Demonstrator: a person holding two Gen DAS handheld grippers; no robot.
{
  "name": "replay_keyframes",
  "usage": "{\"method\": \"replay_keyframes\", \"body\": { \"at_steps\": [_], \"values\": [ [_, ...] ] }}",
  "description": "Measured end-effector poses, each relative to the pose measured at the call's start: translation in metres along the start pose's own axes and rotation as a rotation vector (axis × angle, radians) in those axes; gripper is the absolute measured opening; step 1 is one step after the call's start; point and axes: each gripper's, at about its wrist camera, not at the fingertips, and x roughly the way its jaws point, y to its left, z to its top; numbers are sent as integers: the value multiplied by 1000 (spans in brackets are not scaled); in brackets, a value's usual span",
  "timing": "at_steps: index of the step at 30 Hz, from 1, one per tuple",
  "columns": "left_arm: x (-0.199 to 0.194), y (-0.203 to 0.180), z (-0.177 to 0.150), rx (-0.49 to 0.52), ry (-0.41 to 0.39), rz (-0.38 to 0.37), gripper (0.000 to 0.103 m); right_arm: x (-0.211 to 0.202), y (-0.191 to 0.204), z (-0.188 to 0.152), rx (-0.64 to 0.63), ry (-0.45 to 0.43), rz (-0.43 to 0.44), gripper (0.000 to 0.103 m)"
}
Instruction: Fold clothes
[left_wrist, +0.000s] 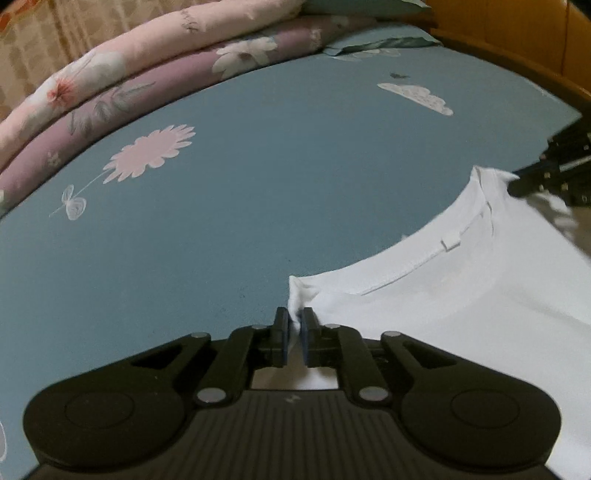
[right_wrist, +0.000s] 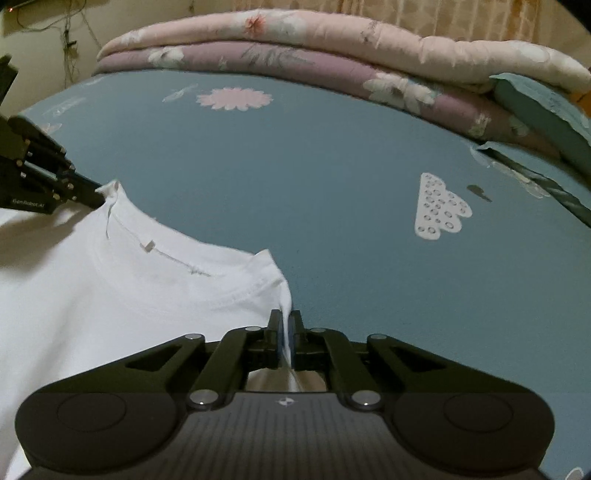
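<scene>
A white T-shirt (left_wrist: 461, 295) hangs stretched between both grippers above a blue bed sheet (left_wrist: 258, 203), its neckline and small label facing the cameras. My left gripper (left_wrist: 294, 322) is shut on the shirt's left shoulder corner, with cloth pinched between the blue pads. In the right wrist view the same T-shirt (right_wrist: 110, 295) spreads to the left, and my right gripper (right_wrist: 285, 320) is shut on its right shoulder corner. Each gripper shows in the other's view: the right gripper (left_wrist: 517, 188) at the far collar end, the left gripper (right_wrist: 98, 195) likewise.
Two folded quilts, pink (left_wrist: 110, 62) over mauve (left_wrist: 155, 88), lie stacked along the far side of the bed. A teal pillow (right_wrist: 535, 107) sits at the right. An orange headboard (left_wrist: 517, 40) rims the bed. The sheet (right_wrist: 314, 184) carries flower and cloud prints.
</scene>
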Motion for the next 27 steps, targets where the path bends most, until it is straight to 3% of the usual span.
{"method": "replay_keyframes", "body": {
  "at_steps": [4,9,15,18,20,27],
  "values": [
    [-26,1,-1,35,2,43,12,-35,2,3,16,-8,-21,15],
    [-73,1,-16,8,28,35,13,-78,4,8,37,-17,-48,19],
    [-130,-17,-51,-8,85,14,16,-148,16,-13,61,22,-73,24],
    [-162,-28,-72,-18,74,-6,26,-179,24,-30,85,30,-87,31],
    [-181,-31,-86,-60,79,-2,33,-200,32,-43,102,27,-86,33],
    [-241,-5,-146,-235,66,16,34,-264,75,-94,203,-2,-84,57]
  ]
}}
